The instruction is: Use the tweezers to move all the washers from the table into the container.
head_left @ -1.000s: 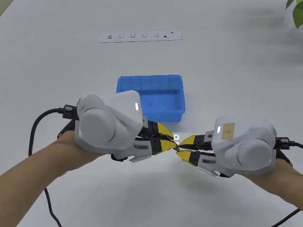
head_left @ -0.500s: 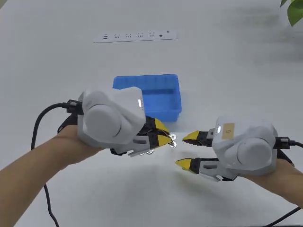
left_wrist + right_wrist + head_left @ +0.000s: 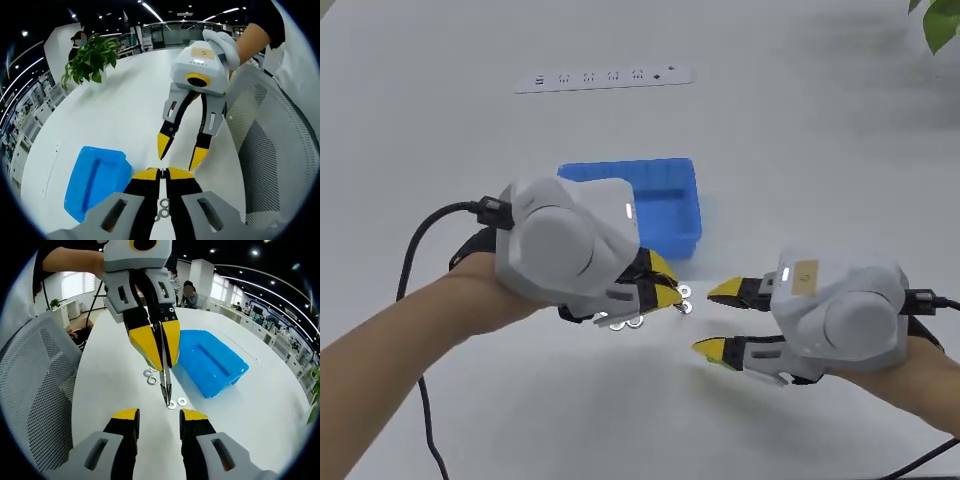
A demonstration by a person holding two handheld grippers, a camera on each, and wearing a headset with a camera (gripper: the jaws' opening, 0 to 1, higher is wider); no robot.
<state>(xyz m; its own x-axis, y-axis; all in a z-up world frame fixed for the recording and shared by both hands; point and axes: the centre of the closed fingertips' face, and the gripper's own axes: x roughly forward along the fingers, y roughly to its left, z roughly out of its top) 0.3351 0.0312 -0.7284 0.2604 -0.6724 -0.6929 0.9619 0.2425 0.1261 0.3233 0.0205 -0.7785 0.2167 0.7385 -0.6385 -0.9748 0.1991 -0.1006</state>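
The right gripper (image 3: 718, 318) has let go and backed off, its jaws now wide and empty. That leaves the thin metal tweezers (image 3: 165, 382) clamped in the closed left gripper (image 3: 670, 290). Their tips, nearly together with nothing lifted, hover at two small silver washers (image 3: 171, 404). The blue plastic container (image 3: 670, 240) lies just beyond. The handover looks done, so picking can begin.

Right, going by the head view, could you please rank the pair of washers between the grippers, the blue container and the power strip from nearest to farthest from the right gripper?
From the right gripper:
1. Washers, just off its open jaws, towards the left gripper.
2. Blue container, beyond the washers.
3. Power strip, at the far back.
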